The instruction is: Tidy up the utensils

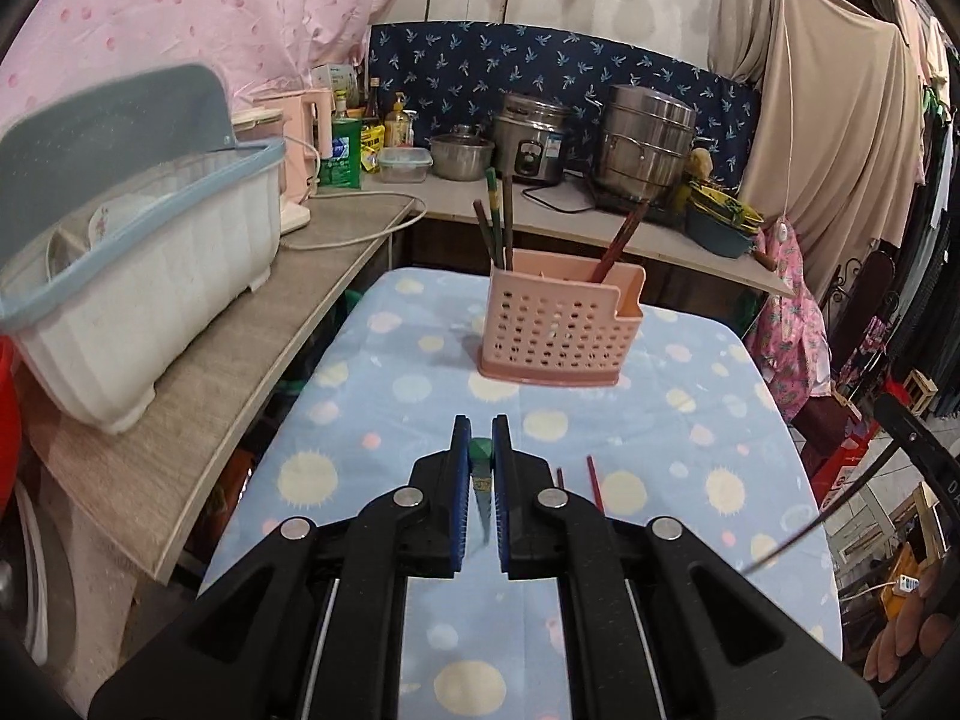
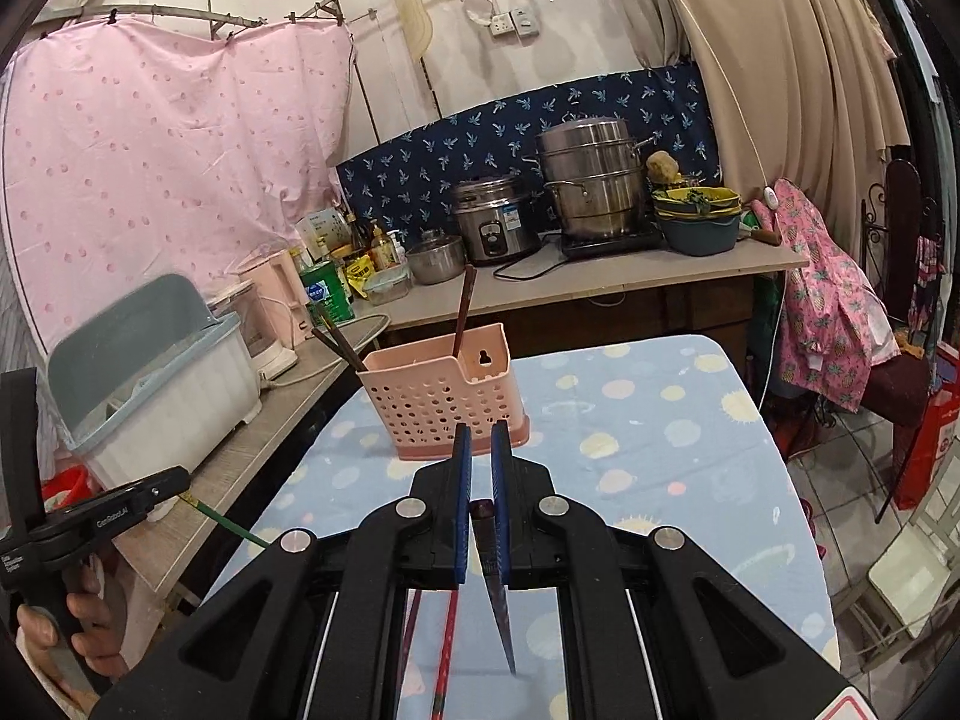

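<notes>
Pink holder (image 1: 561, 324), table's 12 o'clock: several chopsticks already in. Left gripper (image 1: 482, 450): clamped on green-tipped chopstick (image 1: 481, 483). Right gripper (image 2: 478, 450): clamped on dark chopstick (image 2: 499, 606). Loose red chopsticks (image 1: 594, 483) remaining at 5 o'clock.

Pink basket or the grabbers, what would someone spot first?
Probably the pink perforated plastic basket standing on the dotted blue cloth, chopsticks poking out. Then the black left gripper pinching a green-tipped chopstick, and the right gripper pinching a dark reddish chopstick.
</notes>
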### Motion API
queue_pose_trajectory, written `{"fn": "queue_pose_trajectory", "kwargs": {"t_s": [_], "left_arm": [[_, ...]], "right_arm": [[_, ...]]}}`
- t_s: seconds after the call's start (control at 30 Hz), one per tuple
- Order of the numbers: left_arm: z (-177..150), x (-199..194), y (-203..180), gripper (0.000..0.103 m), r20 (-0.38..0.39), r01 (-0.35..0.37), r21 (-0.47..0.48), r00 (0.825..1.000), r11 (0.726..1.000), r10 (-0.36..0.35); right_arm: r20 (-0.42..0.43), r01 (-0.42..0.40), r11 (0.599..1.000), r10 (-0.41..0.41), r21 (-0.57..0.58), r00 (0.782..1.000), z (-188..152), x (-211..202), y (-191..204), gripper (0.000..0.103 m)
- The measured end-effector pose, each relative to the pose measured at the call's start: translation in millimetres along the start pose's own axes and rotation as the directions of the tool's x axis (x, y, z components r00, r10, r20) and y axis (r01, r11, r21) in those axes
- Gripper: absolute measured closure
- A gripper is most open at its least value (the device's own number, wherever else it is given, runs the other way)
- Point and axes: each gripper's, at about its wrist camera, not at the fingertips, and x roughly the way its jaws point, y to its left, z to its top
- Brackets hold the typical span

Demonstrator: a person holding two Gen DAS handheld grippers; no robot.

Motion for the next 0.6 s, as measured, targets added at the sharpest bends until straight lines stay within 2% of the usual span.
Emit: {"fn": "queue_pose_trajectory", "kwargs": {"t_s": [0.13,0.33,0.5,0.6], "left_arm": [[30.6,2.9,-3.7,0.096,0.033,0.013,0.0,0.999,1.0,-0.013],[87.7,1.6,-18.6,0.096,0.117,0.033,0.003,0.993,0.999,-0.033],[140.4,2.2,-35.4,0.096,0.219,0.035,0.007,0.975,0.999,-0.036],[174.7,7.6,-45.1,0.096,0.282,0.036,0.003,0.959,0.999,-0.035]], "right_arm": [[0.012,-0.032,0.999,0.032,0.012,0.999,25.6,14.2,2.2,0.097],[0.08,-0.067,0.998,0.066,0.014,0.995,79.1,33.1,13.3,0.097],[0.144,-0.105,0.994,0.104,-0.002,0.984,131.7,60.7,30.1,0.097],[0.179,-0.139,0.99,0.137,0.0,0.974,162.7,78.9,40.8,0.098]]}}
